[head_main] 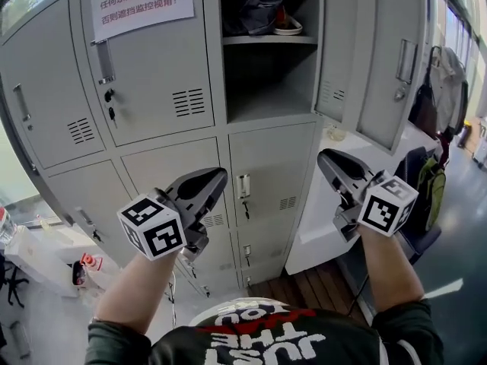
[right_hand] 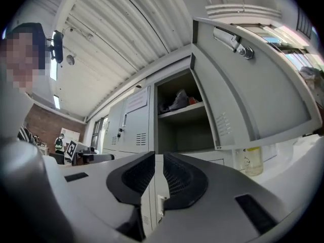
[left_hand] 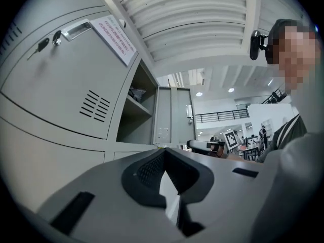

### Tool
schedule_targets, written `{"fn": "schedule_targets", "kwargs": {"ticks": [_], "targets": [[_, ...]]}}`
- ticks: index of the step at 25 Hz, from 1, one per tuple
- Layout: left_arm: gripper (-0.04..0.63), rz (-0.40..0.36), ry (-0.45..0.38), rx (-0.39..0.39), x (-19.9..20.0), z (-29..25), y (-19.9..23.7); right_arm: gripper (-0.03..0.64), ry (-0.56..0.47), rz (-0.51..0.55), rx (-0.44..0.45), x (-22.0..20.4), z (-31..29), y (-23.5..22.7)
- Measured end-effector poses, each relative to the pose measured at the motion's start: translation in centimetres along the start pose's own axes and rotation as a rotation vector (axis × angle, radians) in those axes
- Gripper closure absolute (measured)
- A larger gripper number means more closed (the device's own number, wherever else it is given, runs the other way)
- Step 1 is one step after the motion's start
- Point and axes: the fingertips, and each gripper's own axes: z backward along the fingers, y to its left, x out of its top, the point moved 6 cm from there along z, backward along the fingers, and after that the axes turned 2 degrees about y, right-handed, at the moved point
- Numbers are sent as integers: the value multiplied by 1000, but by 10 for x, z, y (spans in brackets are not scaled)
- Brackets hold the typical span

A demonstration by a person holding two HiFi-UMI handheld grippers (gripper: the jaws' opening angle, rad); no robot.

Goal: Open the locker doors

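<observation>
Locker door (head_main: 384, 59) stands open; left hand-held gripper (head_main: 219, 176) clenched, right hand-held gripper (head_main: 325, 159) barely parted, both empty.

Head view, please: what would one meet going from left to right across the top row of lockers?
closed door → closed door with paper notice → open compartment → swung-open door → hanging clothes

A paper notice (head_main: 141, 2) on a closed locker door (head_main: 152, 90) reads "任何东西都不能放!" and "否则遮挡监控视角!" in red.
</observation>
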Motion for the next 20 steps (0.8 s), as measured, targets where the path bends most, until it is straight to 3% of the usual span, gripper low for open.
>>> {"fn": "schedule_targets", "kwargs": {"ticks": [8, 15, 20], "targets": [[597, -64, 40, 123, -27, 33, 6, 552, 31, -14, 145, -34, -25, 13], [597, -33, 104, 247, -87, 59, 3, 552, 93, -58, 312, -116, -45, 21], [597, 4, 210, 390, -139, 79, 9, 552, 126, -86, 423, -187, -66, 31]]}}
